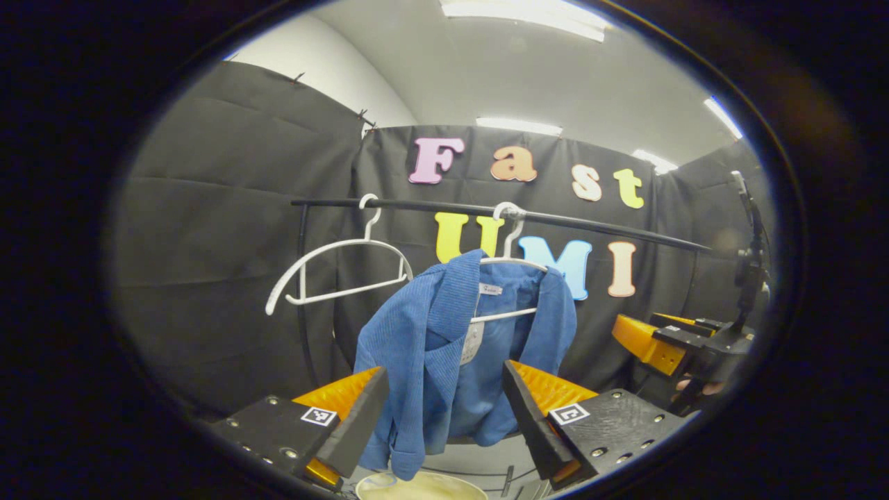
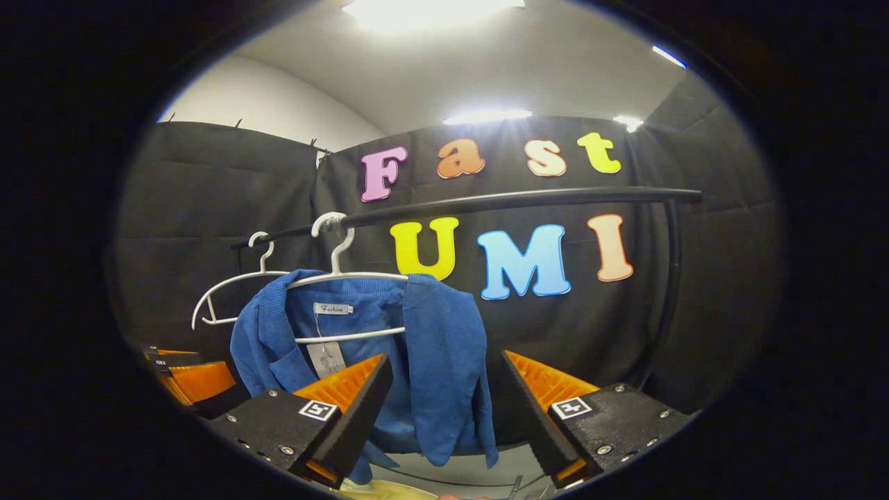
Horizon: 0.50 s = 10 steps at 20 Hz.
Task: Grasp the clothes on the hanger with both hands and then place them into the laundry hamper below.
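Note:
A blue knitted garment [image 1: 444, 347] hangs on a white hanger [image 1: 510, 260] from a black rail [image 1: 555, 221]. My left gripper [image 1: 444, 430] is open, its fingers framing the garment's lower part without touching it. In the right gripper view the same garment [image 2: 430, 347] hangs on its hanger [image 2: 347, 278], and my right gripper [image 2: 444, 423] is open, its fingers on either side of the garment's right panel. The right gripper [image 1: 667, 340] also appears at the right of the left gripper view, held by a hand. The pale rim of the hamper [image 1: 417, 486] shows at the bottom.
A second, bare white hanger [image 1: 340, 271] hangs left of the garment on the rail. The rack's upright post [image 2: 670, 292] stands at the right. Black cloth walls close the booth behind. The left gripper [image 2: 187, 378] shows at the left edge of the right gripper view.

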{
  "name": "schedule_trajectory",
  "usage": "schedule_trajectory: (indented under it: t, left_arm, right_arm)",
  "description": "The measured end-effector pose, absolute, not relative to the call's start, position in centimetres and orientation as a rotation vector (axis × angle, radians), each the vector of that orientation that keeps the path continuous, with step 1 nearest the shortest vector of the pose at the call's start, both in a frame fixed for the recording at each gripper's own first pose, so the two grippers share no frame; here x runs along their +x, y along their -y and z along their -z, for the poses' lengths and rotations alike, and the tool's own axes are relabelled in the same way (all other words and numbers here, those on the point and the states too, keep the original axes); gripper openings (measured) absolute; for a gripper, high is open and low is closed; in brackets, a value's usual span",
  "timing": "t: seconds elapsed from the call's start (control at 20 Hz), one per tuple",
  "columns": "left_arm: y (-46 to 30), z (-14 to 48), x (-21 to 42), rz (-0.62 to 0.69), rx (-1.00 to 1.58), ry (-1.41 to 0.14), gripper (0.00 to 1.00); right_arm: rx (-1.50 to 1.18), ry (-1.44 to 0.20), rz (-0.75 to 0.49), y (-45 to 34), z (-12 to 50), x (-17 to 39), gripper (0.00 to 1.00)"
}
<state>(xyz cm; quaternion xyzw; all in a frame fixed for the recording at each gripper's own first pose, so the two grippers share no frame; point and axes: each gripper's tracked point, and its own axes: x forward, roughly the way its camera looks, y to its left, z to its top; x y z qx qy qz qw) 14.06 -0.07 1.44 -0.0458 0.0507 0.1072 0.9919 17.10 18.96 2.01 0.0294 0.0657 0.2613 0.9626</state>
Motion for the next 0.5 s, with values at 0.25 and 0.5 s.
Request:
schedule_trajectory:
  t: [0.25, 0.5]
  left_arm:
    - [0.2, 0.0, 19.0, -0.294, -0.106, -0.109, 0.94]
    - [-0.8, 2.0, 24.0, -0.395, -0.12, -0.122, 0.94]
  right_arm:
    - [0.051, -0.185, -0.632, -22.1, 0.8, 21.1, 0.96]
    - [0.025, -0.21, -0.669, -24.4, 3.6, 24.6, 0.96]
